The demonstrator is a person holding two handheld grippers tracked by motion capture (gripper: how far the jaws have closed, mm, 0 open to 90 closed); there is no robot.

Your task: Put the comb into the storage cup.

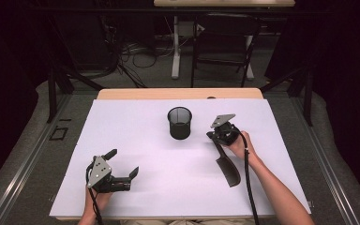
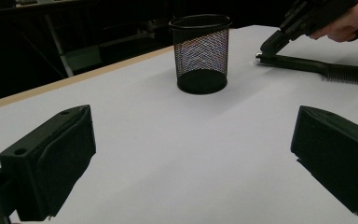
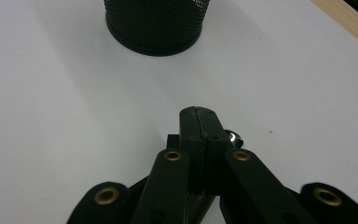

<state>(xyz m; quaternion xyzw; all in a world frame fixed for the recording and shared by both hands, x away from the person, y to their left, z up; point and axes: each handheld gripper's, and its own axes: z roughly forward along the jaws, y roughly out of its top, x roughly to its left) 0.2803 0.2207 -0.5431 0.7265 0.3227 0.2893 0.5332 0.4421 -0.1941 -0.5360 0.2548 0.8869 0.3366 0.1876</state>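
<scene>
Gripping the handle tip of a black brush (image 1: 228, 166), the right gripper (image 1: 217, 137) has its jaws clenched on it; in the right gripper view the two jaws meet with no gap, and a small shiny bit, possibly the handle's metal end, peeks out beside them. Brush lies flat on the white desk (image 1: 136, 131), bristle end toward the person, handle end pointing toward the mesh cup (image 1: 179, 122). Left gripper view shows the same: brush (image 2: 317, 67) on the desk, handle tip pinched by the far gripper, bristles off to the right. Mesh cup stands upright, mid-desk, near the right gripper but apart from it. Left gripper (image 1: 122, 165) sits low at the near left of the desk, well apart from cup and brush, jaws released and spread wide with nothing between them.
</scene>
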